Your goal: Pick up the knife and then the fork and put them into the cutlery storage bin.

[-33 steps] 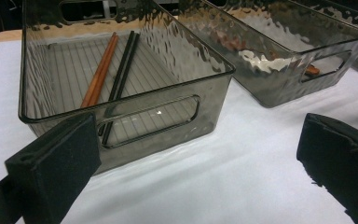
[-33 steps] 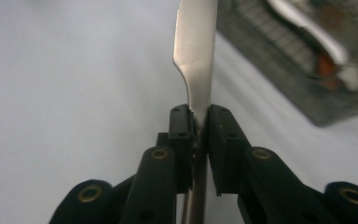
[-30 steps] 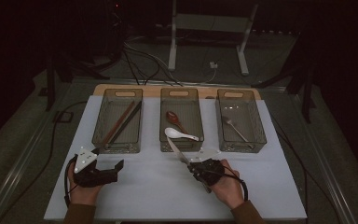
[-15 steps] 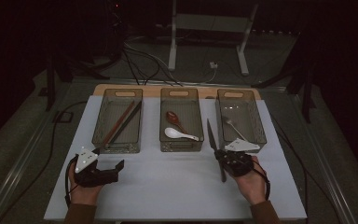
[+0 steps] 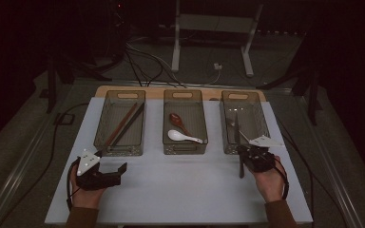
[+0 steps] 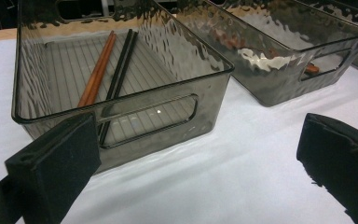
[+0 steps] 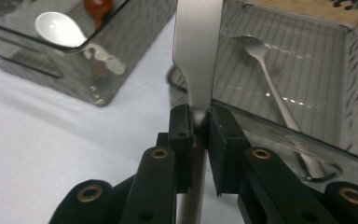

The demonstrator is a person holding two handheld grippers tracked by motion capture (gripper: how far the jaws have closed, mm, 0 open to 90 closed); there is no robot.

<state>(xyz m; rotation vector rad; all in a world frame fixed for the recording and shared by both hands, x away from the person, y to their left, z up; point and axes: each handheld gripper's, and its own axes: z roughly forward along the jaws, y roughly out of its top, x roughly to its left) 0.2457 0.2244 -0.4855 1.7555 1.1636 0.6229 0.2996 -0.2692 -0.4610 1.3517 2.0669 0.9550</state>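
My right gripper (image 5: 242,153) (image 7: 199,125) is shut on a metal table knife (image 5: 236,129) (image 7: 197,44) near where handle meets blade. The blade reaches out over the front wall of the right-hand smoky plastic bin (image 5: 262,118) (image 7: 307,149), and the handle trails back toward the person's hand. A metal fork (image 5: 233,122) (image 7: 271,84) lies inside that bin. My left gripper (image 5: 113,164) (image 6: 200,161) rests open on the white table, just in front of the left bin (image 5: 103,126) (image 6: 135,121), with nothing between its jaws.
The left bin holds brown chopsticks (image 5: 121,124) (image 6: 98,70) and black chopsticks (image 5: 132,122) (image 6: 122,63). The middle bin (image 5: 168,142) (image 7: 70,77) holds a white spoon (image 5: 179,136) (image 7: 58,29) and a red-brown spoon (image 5: 177,119) (image 7: 97,7). Cables and a stand's legs lie beyond the table.
The right gripper has carried the knife rightward, from in front of the middle bin to the front of the right bin. The left gripper has stayed put.
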